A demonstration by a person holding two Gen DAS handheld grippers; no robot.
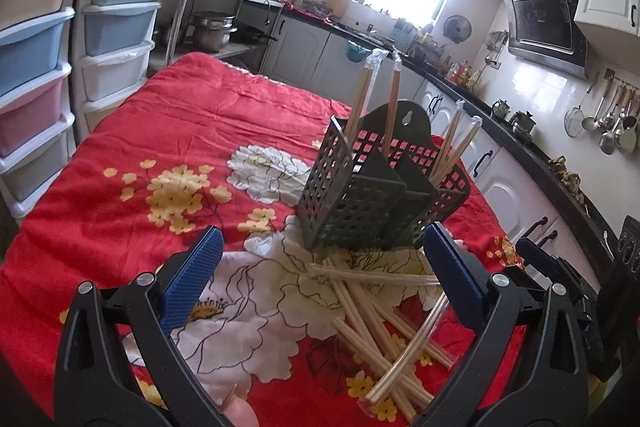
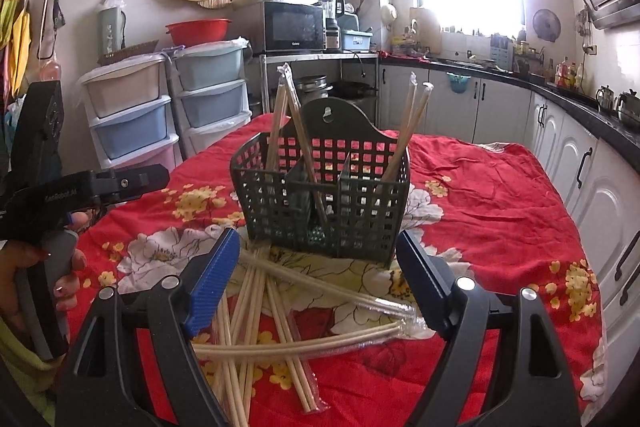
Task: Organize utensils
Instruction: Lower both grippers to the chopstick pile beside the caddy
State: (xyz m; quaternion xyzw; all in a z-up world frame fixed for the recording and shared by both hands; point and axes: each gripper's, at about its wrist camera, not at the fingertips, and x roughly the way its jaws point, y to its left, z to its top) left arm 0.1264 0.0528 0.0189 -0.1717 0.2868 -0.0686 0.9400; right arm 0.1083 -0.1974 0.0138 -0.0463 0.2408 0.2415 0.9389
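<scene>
Your left tool (image 1: 320,267) has its blue pads wide apart with nothing between them, hanging over the loose pile of chopsticks (image 1: 384,323) on the red flowered cloth (image 1: 160,115) that covers the table. Your right tool (image 2: 316,267) stands just as wide and empty, above the same pile (image 2: 280,327). The sticks lie crossed over one another, most of them in clear wrappers. Just behind the pile stands the dark slotted utensil basket (image 2: 320,203), upright, with three compartments. Two wrapped pairs lean in its left compartment and two more in its right one; the middle one looks bare. In the right wrist view your left hand (image 2: 24,279) grips the other tool's handle at the left edge.
</scene>
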